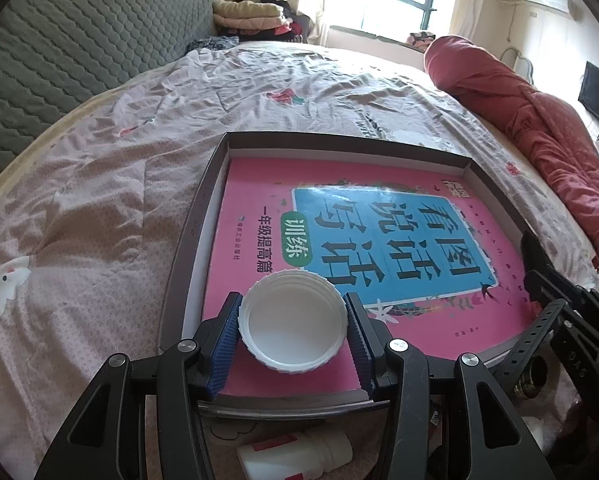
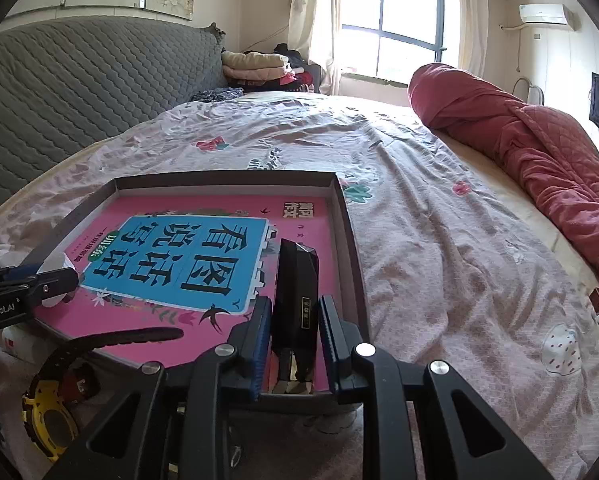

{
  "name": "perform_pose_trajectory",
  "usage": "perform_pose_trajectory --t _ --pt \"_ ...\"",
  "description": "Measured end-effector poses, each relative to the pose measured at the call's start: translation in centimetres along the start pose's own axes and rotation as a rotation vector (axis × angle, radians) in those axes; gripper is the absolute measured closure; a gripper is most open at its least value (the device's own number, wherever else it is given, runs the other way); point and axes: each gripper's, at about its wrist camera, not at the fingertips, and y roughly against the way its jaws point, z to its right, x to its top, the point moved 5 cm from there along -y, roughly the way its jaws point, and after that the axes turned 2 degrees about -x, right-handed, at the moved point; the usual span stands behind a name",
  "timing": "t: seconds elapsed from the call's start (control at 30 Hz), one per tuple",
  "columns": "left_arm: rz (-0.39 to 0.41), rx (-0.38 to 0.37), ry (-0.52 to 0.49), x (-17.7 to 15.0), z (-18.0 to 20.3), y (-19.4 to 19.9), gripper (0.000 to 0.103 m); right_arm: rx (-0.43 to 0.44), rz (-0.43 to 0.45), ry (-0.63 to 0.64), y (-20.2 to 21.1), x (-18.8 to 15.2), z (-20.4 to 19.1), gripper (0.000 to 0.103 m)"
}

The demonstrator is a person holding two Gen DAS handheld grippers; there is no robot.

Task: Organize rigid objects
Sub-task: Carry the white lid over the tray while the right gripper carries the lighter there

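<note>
A brown shallow box lies on the bed with a pink book flat inside it. My left gripper is shut on a white ribbed lid, open side up, held over the book's near left part. My right gripper is shut on a long black case, held over the book's right side next to the box wall. The left gripper shows at the left edge of the right wrist view.
A white bottle with a red label lies in front of the box. A black and yellow watch lies at the box's near edge, strap over the book. A red quilt lies on the right, a grey headboard on the left.
</note>
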Motion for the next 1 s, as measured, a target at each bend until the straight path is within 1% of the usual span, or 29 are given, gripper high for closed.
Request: perform_pose_trajectory --t 0.33,0.57,0.73,1.0 --pt "-0.013 0.03 -0.054 -0.53 0.95 -0.27 0.051 -0.014 -0.007 0.011 0.06 -0.06 0.35 0.079" --pt "-0.015 0.006 -0.039 -0.64 0.73 0.04 0.051 -0.007 -0.003 0.007 0.16 -0.08 0.34 0.079" --pt "-0.009 -0.025 -0.012 -0.56 0.51 0.39 0.051 -0.002 0.001 0.007 0.27 -0.14 0.31 0.079" --pt "-0.002 -0.016 -0.01 -0.47 0.26 0.67 0.051 0.002 0.006 0.008 0.49 -0.24 0.09 0.079"
